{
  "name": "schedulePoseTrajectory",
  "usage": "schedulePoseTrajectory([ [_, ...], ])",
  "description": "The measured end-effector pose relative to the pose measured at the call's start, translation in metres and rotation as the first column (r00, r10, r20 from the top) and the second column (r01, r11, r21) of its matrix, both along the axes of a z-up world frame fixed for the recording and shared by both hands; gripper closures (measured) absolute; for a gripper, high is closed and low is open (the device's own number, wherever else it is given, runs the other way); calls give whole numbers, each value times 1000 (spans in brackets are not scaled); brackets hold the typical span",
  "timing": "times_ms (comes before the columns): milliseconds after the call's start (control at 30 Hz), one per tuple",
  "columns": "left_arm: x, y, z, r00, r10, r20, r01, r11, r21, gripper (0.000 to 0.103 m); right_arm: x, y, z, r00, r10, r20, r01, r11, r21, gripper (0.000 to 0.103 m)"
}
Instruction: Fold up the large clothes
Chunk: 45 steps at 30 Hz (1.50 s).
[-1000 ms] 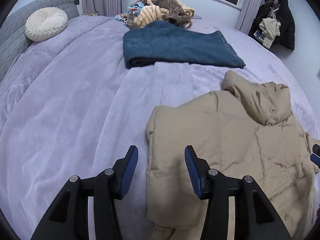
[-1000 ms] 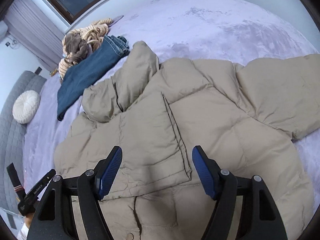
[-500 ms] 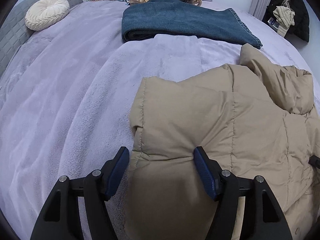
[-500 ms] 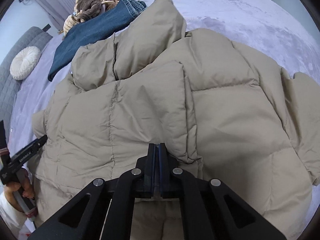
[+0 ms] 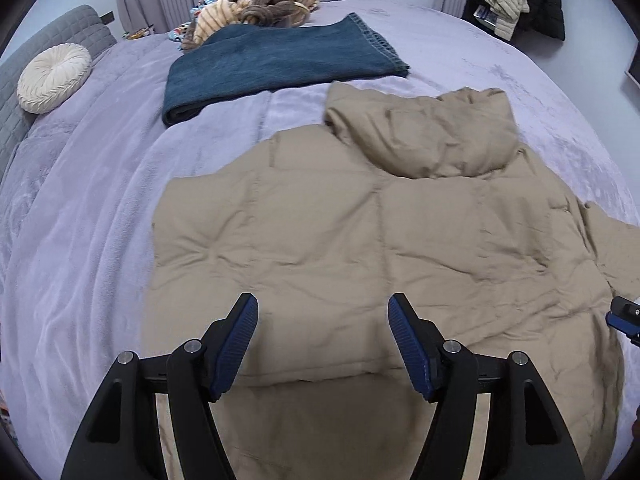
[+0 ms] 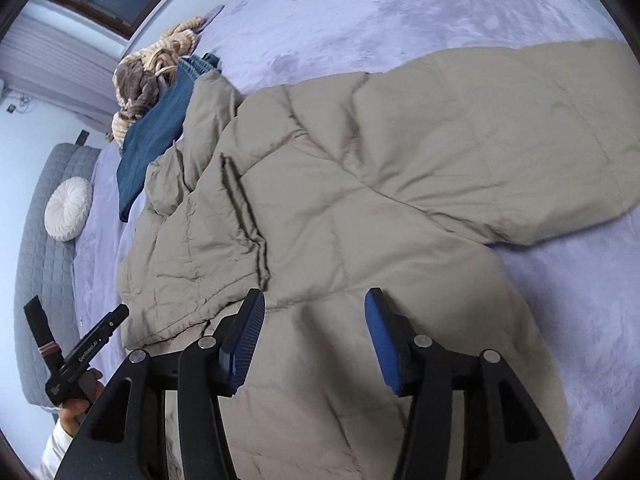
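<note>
beige quilted puffer jacket (image 5: 360,248) spread on lavender plush bedspread (image 5: 88,240) | long axis 6–12 o'clock, hood (image 5: 432,132) at 12, one sleeve (image 6: 500,152) out toward 3 | left gripper (image 5: 323,338) spread wide, empty, above hem | right gripper (image 6: 314,334) spread wide, empty | folded blue denim jeans (image 5: 272,64) at 11

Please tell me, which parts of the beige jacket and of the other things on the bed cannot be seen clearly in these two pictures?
- Beige jacket hem: both views, hidden behind the open left gripper and right gripper, and cut by the bottom edge.
- Left sleeve: folded under the body, not visible.
- Folded jeans: right wrist view, partly covered by the jacket's hood.
- Clothes pile: left wrist view, too tangled to tell separate garments.
</note>
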<state>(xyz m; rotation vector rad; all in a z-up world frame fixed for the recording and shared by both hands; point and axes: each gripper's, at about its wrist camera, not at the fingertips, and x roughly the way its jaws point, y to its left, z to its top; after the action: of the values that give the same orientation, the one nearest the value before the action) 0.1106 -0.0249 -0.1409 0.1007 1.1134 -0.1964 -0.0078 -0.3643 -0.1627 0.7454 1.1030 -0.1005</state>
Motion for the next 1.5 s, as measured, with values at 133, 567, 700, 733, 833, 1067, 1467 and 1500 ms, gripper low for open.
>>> schedulePoseTrajectory([
  [133,-17,-45,6,999,-36,5,37,999,-30,0,-26,-35,2,998,-68,-4,68,998,-2,29],
  [567,-46,-161,-3,984,-167,-68,167,986,-4,0,-91,-172,-10,939,-344,-1,344,938,53,1],
  [700,-47,-176,-6,987,-138,-83,139,990,9,0,-105,-208,-18,896,-443,24,437,891,123,0],
  [733,-46,-179,-6,988,-132,-83,134,991,9,0,-107,-215,-20,887,-461,28,453,881,133,0],
  [833,-45,-187,-10,986,-132,-103,133,991,3,0,-110,-237,-25,861,-507,39,493,852,179,0],
  [1067,-47,-195,-13,980,-143,-139,140,990,-33,0,-101,-287,-37,773,-631,66,577,743,339,0],
  [1467,-39,-173,1,991,-100,-87,96,994,-44,0,-73,-313,-64,657,-754,-7,589,507,629,87],
  [1500,-38,-168,2,992,-93,-84,89,995,-45,0,-67,-310,-60,663,-749,6,586,523,619,94],
])
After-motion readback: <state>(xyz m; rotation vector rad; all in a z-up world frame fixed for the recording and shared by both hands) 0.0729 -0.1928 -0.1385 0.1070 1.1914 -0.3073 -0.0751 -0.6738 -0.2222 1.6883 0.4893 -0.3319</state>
